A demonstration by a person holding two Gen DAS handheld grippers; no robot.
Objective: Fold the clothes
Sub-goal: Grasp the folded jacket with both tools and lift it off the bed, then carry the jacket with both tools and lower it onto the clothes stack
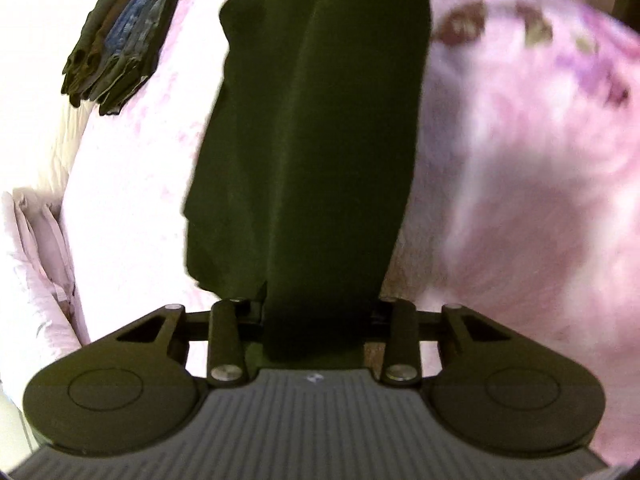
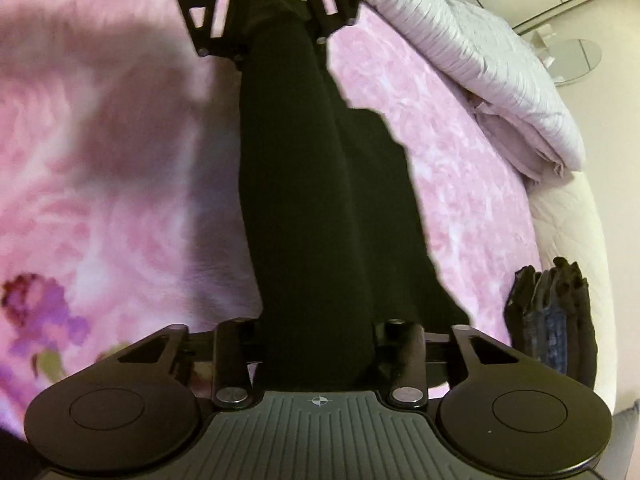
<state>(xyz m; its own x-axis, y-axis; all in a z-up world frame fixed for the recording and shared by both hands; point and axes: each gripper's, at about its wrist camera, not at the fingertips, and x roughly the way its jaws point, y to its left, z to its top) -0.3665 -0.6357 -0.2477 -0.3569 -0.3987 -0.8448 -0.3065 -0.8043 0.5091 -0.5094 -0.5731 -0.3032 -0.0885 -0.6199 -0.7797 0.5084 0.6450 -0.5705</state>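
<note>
left gripper [image 1: 316,320] clamps one end of the black garment [image 1: 312,140]; right gripper [image 2: 316,344] clamps the other end. garment hangs stretched between both grippers, raised above the pink floral bed [image 2: 100,200]. stack of folded clothes [image 1: 120,40] lies near the bed edge.
</note>
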